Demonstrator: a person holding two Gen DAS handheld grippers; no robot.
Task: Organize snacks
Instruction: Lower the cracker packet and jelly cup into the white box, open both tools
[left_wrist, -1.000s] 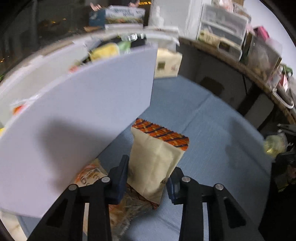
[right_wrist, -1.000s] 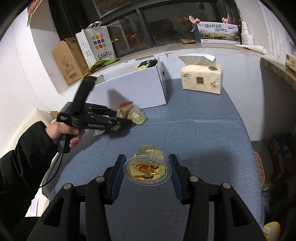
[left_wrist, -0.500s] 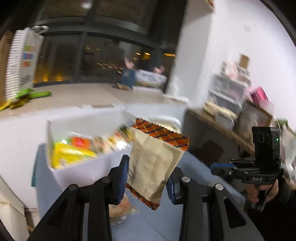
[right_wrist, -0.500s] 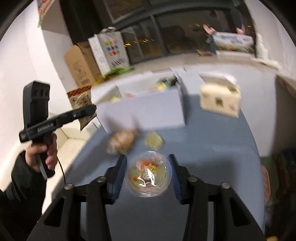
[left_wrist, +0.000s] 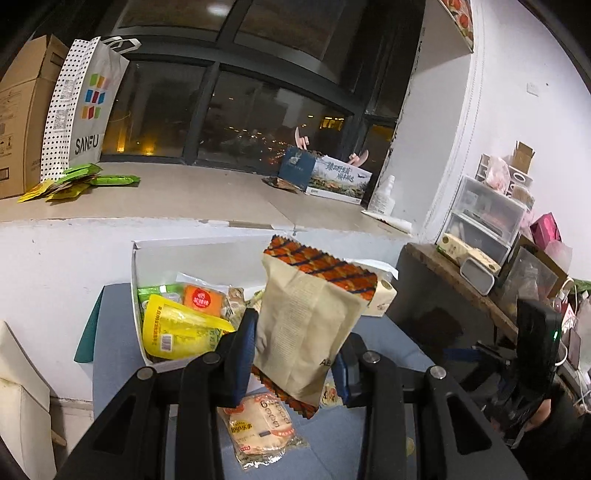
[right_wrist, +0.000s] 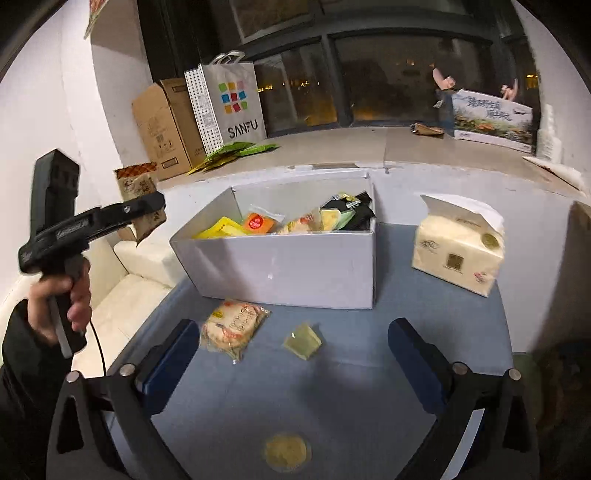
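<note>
Left tool (left_wrist: 295, 354): pressed onto a tan snack packet (left_wrist: 306, 325), held upright in the air above the worktop's (right_wrist: 351, 369) left edge, short of the white box (right_wrist: 295, 266). Right tool (right_wrist: 291, 365): spread wide, holding nothing. Below it on the worktop lie a jelly cup (right_wrist: 287, 452), a small green packet (right_wrist: 303, 341) and a rice-cracker pack (right_wrist: 232, 326), the last just beside the box front. Step in hand, as judged: carrying the packet to the box. Next move calls for travel over the box wall, then release among the snacks inside.
</note>
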